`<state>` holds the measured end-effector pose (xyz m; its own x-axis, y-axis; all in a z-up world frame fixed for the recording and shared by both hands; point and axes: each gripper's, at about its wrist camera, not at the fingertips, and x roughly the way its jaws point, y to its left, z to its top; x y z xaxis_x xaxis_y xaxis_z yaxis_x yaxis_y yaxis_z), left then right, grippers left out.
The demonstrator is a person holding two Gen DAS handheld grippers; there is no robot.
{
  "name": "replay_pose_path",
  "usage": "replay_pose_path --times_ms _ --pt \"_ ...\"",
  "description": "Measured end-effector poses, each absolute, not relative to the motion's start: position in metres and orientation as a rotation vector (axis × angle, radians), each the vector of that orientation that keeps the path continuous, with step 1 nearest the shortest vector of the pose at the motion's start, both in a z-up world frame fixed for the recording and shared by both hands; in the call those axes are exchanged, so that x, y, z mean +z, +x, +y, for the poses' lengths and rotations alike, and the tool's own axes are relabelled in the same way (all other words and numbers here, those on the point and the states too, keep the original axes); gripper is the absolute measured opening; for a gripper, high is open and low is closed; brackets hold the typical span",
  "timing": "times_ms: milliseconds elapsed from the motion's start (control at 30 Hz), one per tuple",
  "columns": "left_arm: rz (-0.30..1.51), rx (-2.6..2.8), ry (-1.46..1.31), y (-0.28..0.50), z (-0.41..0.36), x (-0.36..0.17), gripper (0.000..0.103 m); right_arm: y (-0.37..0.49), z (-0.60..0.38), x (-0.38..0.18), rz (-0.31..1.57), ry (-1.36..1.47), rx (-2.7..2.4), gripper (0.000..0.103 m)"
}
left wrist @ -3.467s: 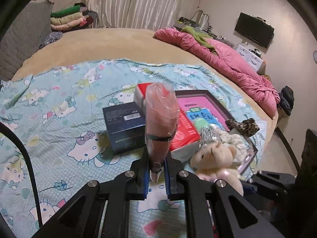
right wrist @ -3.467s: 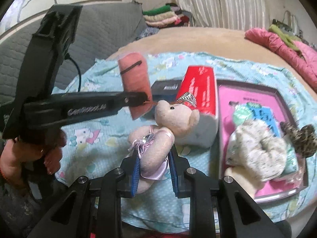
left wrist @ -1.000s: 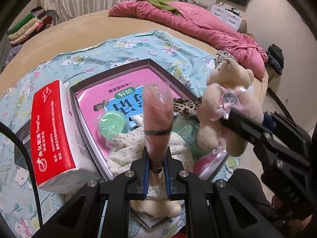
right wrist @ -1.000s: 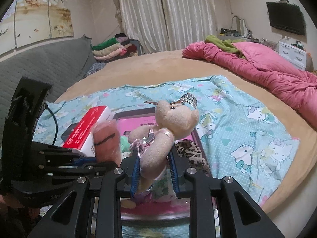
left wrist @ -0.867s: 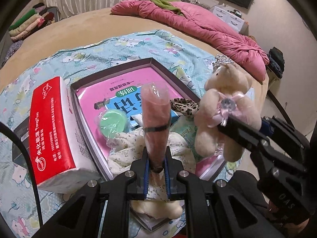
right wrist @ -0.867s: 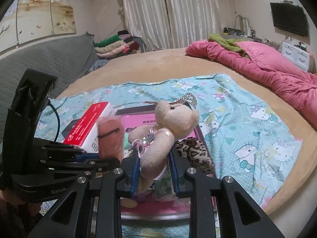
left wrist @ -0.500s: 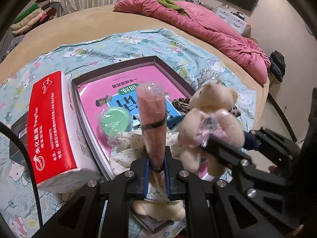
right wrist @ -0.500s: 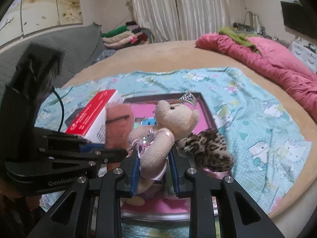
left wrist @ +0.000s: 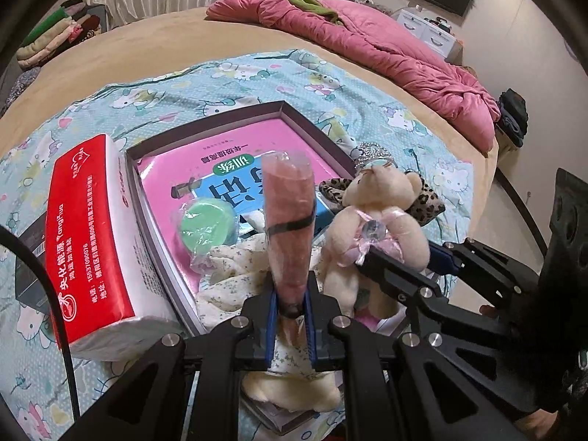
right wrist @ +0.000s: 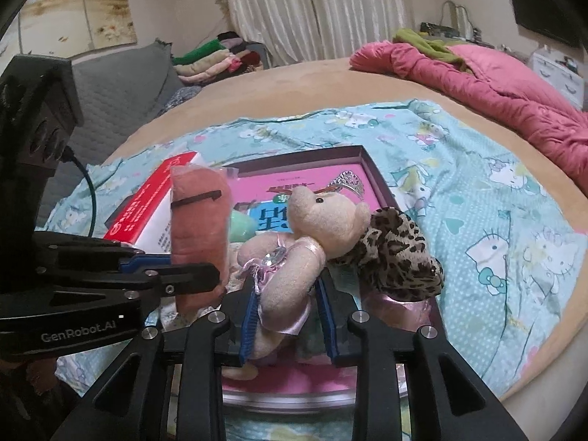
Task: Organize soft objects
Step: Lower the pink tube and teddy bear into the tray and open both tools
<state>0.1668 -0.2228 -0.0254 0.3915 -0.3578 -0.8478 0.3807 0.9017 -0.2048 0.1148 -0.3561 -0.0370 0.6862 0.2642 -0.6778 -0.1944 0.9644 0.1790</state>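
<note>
My left gripper (left wrist: 290,316) is shut on a pink cloth roll (left wrist: 290,213) wrapped in plastic with a black band. It holds the roll upright over the near part of the dark-rimmed tray (left wrist: 205,128). My right gripper (right wrist: 288,316) has the beige teddy bear (right wrist: 319,213) between its blue pads. Its jaws are opening, and the pads still touch the bear's body. The bear (left wrist: 375,213) hangs low over the tray's near right part, beside a leopard-print soft item (right wrist: 397,250). A green item in plastic (left wrist: 207,220) and a floral cloth (left wrist: 235,268) lie in the tray.
A red-and-white tissue pack (left wrist: 84,242) stands against the tray's left side, with a dark box (left wrist: 29,257) behind it. Everything lies on a cartoon-print sheet on a round bed. A pink quilt (left wrist: 367,36) is heaped at the far right. Folded clothes (right wrist: 213,58) are stacked at the back.
My right gripper has come down with the bear, from above the tray's right edge to just over its contents beside the leopard-print item. Its pads stand slightly wider. The left gripper has stayed still.
</note>
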Motion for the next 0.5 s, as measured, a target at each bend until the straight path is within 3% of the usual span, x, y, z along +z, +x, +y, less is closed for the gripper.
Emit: replay_pose_path --times_ms 500 --pt "1.090 -0.456 0.024 0.166 -0.223 -0.028 0.014 0.109 -0.370 -0.038 0.761 0.155 0.234 0.044"
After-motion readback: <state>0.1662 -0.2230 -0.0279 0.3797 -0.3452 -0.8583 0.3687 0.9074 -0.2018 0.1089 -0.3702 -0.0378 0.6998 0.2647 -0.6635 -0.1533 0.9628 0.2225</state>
